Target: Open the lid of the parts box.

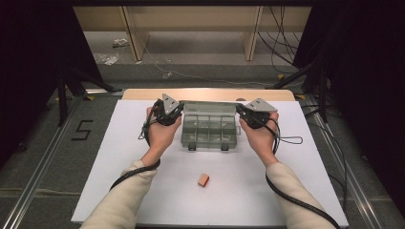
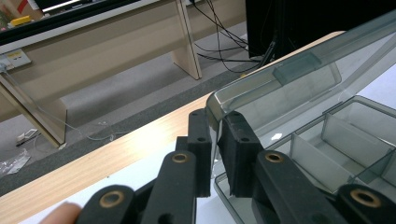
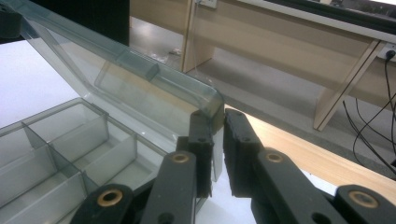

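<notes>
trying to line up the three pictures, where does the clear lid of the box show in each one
High view: the lid stands raised at the far edge of the box, mid-table, between the left gripper and right gripper.
Left gripper view: lid upper right, its corner pinched in the jaws.
Right gripper view: lid upper left, its corner pinched in the jaws.
Shared landmark: the box's dividers.

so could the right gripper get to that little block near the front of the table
Probably yes, once it lets go: the right gripper is shut on the lid, and bare table lies between it and the block.
</notes>
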Tool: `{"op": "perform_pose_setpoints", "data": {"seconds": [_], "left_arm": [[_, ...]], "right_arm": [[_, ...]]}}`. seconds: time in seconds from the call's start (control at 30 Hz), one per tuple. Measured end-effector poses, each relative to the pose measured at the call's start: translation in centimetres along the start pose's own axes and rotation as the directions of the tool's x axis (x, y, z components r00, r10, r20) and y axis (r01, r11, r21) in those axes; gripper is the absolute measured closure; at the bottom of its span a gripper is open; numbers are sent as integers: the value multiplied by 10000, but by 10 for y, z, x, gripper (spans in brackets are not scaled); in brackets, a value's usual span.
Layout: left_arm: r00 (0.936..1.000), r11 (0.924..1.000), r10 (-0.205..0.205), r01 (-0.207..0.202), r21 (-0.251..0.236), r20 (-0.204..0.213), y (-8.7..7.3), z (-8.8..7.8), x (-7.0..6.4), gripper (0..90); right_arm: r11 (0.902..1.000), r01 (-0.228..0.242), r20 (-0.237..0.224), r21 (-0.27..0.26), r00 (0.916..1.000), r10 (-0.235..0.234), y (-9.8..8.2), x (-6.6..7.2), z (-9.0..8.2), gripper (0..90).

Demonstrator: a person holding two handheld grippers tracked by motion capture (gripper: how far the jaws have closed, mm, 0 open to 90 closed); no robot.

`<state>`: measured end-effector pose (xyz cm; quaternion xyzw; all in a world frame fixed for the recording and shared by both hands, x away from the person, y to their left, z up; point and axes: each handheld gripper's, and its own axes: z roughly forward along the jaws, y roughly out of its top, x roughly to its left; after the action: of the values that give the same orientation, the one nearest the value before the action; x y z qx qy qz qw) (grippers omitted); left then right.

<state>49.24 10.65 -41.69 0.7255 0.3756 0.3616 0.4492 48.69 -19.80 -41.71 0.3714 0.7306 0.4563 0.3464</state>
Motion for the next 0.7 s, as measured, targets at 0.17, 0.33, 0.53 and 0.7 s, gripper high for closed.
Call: {"op": "perform_pose_setpoints", "data": {"seconds": [0.17,0.33,0.53,0.7], "left_arm": [[10000,10000,-43,43,59,24,0,2,1,820],[10000,9999,-24,25,127,-16,2,5,2,825],[10000,9999,-64,65,150,-60,4,8,3,825],[9999,9997,-148,149,182,-61,4,10,4,827]], "right_arm": [[10000,-45,-16,19,10000,45,1,-2,2,830],[10000,-90,31,24,10000,90,2,-3,4,835],[9999,-101,100,4,9999,101,3,-3,6,837],[9999,-121,136,-18,9998,121,4,-4,7,838]]}}
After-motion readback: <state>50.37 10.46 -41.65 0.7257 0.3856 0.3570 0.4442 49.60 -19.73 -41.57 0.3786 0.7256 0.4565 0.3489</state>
